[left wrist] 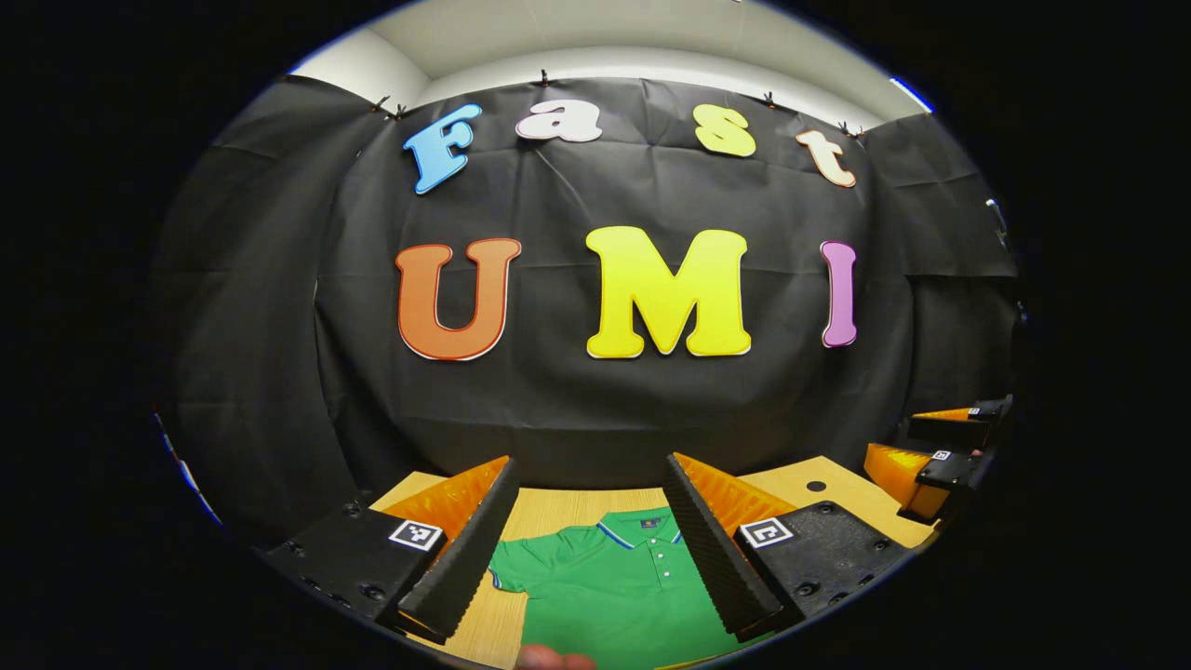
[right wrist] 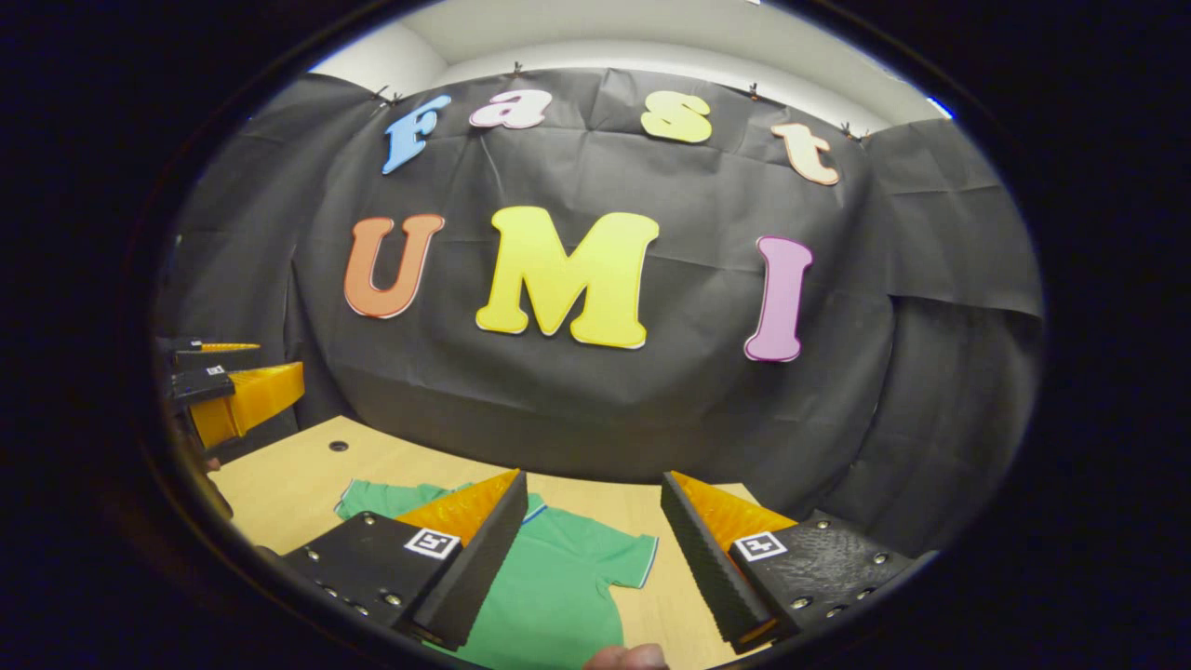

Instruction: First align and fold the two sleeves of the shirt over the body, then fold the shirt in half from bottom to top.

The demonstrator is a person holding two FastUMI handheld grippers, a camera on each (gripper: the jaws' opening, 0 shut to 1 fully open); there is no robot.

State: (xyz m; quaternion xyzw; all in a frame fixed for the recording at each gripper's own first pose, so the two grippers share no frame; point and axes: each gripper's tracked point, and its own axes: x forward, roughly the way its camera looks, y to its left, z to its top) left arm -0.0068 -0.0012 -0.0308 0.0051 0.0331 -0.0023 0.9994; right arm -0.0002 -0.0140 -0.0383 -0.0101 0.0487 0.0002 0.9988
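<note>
Left gripper (left wrist: 591, 535), fingers spread wide and holding nothing, raised above a green polo shirt (left wrist: 614, 586) lying flat on a light wooden table (left wrist: 558, 507); collar toward the far wall, trimmed with blue and white, small dark label inside the neck, too small to read; placket with white buttons; one short sleeve (left wrist: 507, 563) laid out to the side, cuff edged in blue and white. Square black-and-white coded markers on both finger mounts, no legible writing. Small dark hole (left wrist: 816, 486) in the tabletop beyond the shirt. Right gripper (left wrist: 940, 447) at the far right edge of the left gripper view, well apart from the shirt. Right gripper (right wrist: 591, 535), in the right gripper view, likewise spread apart and empty, poised over the shirt (right wrist: 558, 586); a sleeve (right wrist: 625, 556) with striped cuff between its fingers, the other sleeve (right wrist: 372, 500) beyond its left finger. Left gripper (right wrist: 223, 386) at the left edge of the same view, above the table (right wrist: 279, 475), near the dark hole (right wrist: 338, 446). Fingertip of a hand (right wrist: 625, 658) at the bottom rim. No brand name legible on shirt or grippers.
</note>
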